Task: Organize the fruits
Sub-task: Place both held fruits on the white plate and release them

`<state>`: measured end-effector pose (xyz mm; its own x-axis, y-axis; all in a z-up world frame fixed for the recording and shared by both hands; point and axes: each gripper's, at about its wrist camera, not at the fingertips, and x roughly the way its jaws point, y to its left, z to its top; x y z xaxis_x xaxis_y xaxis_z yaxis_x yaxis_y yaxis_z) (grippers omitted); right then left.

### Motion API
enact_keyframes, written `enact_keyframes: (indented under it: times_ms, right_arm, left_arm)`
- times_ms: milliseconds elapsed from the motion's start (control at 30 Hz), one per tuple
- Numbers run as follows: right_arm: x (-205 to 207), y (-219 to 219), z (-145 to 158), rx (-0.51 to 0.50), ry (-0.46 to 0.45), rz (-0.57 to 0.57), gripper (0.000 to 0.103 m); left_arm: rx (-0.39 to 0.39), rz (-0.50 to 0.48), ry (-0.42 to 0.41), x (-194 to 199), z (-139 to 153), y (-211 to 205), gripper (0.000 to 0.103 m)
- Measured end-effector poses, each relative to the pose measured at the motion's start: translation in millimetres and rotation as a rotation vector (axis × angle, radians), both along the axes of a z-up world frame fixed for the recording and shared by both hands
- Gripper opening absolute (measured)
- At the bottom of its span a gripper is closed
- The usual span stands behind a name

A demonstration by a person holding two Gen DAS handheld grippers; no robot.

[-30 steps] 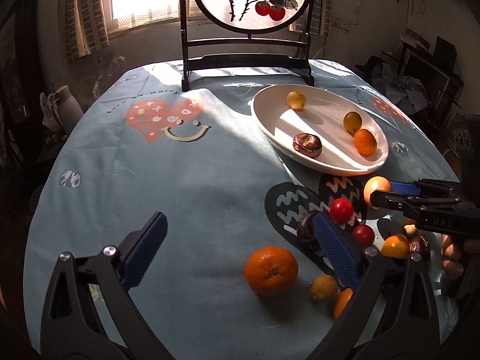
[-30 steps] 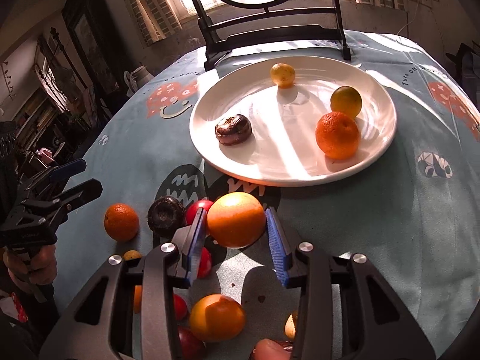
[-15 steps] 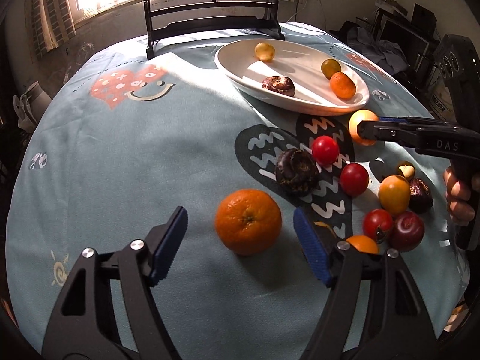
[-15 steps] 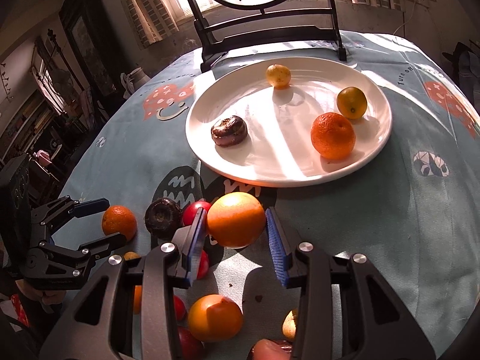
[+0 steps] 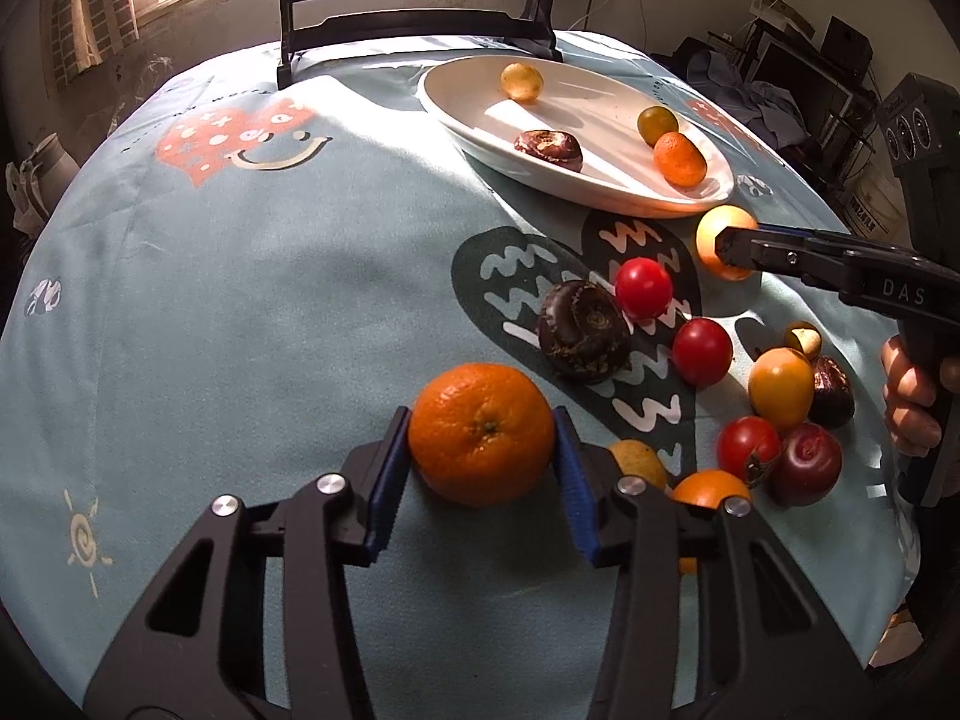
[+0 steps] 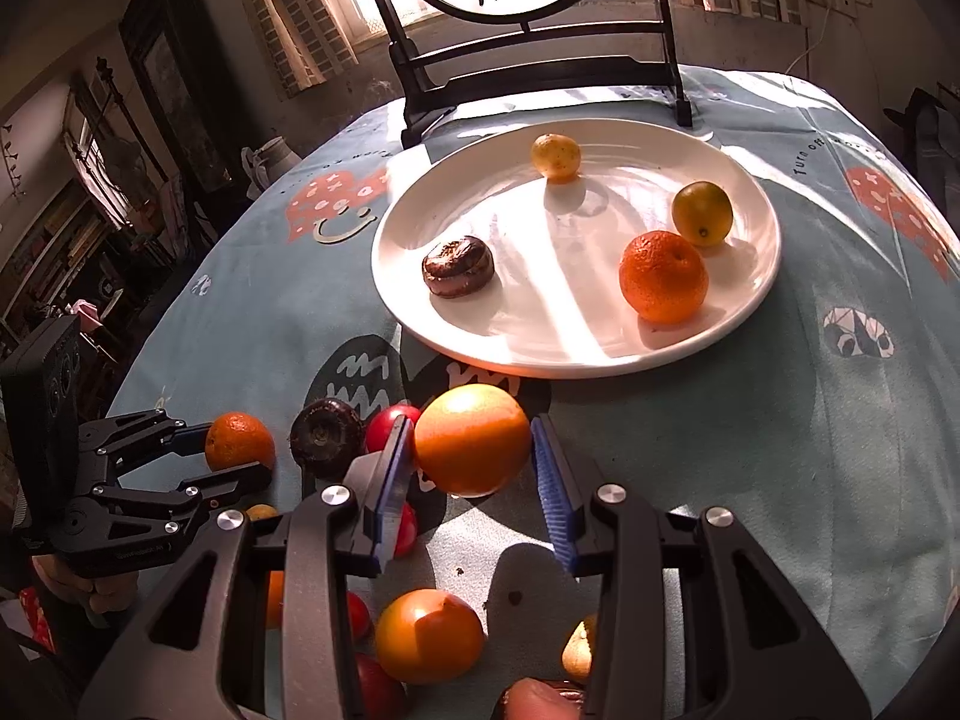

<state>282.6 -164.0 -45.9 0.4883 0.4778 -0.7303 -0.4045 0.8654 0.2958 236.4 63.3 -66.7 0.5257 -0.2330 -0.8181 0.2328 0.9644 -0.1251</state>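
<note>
The left gripper pinches a mandarin at lower centre of the left wrist view, both blue pads pressed to its sides. The right gripper clamps a smooth orange fruit low in its own view — just below the white plate, which holds four fruits. Loose fruit clusters on the blue tablecloth at right.

One white round plate with four fruits on it. Bumpy orange tangerines – two clear, a third orange one half hidden. Shiny red round tomatoes – three. Dark brown flattened fruits: two sure. Smooth yellow-orange round fruits: two. Small yellowish round fruits on the plate: two. One dark purple plum
</note>
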Motion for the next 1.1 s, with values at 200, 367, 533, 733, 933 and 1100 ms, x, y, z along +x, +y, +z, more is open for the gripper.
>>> enact_keyframes:
  times_ms: [200, 367, 533, 733, 933, 1100]
  right_arm:
    - [-1.3, -5.9, 9.3, 0.025, -0.020, -0.010, 0.041]
    - [-4.9, -16.5, 20.2, 0.090, -0.111, -0.055, 0.041]
    - [4.1, -33.2, 26.2, 0.134, -0.197, -0.139, 0.040]
    - [32.7, -42.4, 19.4, 0.105, -0.184, -0.167, 0.040]
    - [46.0, -41.9, 12.0, 0.132, -0.178, -0.125, 0.044]
    - [33.5, -50.4, 26.6, 0.162, -0.228, -0.144, 0.069]
  left_arm:
    - [-0.014, 0.047, -0.058, 0.7, 8.9, 4.3, 0.046]
    - [-0.043, 0.064, -0.143, 12.2, 32.5, -6.1, 0.046]
    - [-0.031, 0.053, -0.174, 54.1, 54.7, -34.4, 0.046]
    - [0.018, 0.054, -0.130, 114.6, 52.6, -60.0, 0.046]
    - [0.034, 0.095, -0.105, 145.0, 39.6, -69.1, 0.048]
    - [0.069, 0.130, -0.202, 114.5, 66.0, -58.1, 0.090]
